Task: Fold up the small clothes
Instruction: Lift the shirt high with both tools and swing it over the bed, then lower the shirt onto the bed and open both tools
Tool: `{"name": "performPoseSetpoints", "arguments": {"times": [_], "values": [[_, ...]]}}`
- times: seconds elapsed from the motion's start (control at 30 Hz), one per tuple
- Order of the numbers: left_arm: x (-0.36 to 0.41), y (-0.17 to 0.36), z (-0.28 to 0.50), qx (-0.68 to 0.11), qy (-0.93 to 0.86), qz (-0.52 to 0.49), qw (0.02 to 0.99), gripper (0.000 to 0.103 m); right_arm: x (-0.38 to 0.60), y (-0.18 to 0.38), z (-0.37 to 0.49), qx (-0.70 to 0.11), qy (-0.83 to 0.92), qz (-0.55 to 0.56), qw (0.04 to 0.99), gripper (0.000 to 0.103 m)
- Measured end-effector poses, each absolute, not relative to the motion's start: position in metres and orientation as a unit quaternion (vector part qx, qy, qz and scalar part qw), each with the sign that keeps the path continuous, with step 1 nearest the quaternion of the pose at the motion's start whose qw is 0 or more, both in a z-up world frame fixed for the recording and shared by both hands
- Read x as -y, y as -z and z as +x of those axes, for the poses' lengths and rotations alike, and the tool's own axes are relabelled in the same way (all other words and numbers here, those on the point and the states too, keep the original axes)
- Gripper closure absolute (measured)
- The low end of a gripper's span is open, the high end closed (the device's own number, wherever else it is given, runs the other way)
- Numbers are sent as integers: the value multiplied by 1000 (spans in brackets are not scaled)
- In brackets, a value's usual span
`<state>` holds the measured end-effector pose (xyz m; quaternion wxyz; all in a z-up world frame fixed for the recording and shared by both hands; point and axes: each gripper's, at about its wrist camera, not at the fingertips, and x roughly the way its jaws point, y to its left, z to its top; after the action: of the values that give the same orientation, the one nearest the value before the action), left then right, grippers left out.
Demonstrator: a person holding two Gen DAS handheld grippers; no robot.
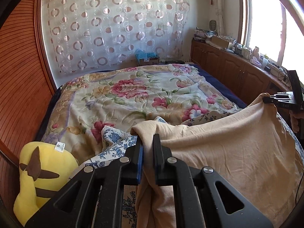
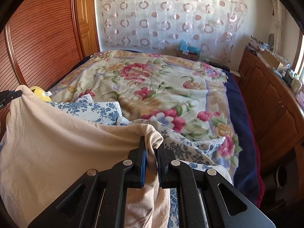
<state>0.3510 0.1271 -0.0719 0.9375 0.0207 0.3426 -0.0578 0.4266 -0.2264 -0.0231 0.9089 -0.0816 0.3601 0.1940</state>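
Behind bed — box [image 1: 148, 60] of blue stuff

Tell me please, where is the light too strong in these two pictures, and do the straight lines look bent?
Left wrist view: the window at the upper right is blown out to white, while the beige garment and the left gripper stay sharp. Right wrist view: only a bright sliver of window shows, and the light is even. In both views the fisheye bows the wooden wall panel and darkens the corners.
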Motion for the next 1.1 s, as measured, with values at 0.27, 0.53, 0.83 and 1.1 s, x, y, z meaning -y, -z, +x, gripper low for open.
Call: {"name": "performPoseSetpoints", "arguments": {"times": [0.27, 0.53, 0.83, 1.1], "values": [[-127, 89, 358, -364, 56, 7, 930, 94, 225, 41, 439, -381, -198, -74, 900, 94], [-127, 96, 360, -370, 55, 6, 928, 93, 223, 49, 443, -376, -192, -75, 903, 94], [-125, 100, 362, -378, 65, 14, 924, 59, 219, 50, 443, -375, -187, -89, 904, 92], [-126, 69, 338, -352, 65, 11, 934, 24, 234, 29, 416, -357, -180, -65, 914, 65]]}}
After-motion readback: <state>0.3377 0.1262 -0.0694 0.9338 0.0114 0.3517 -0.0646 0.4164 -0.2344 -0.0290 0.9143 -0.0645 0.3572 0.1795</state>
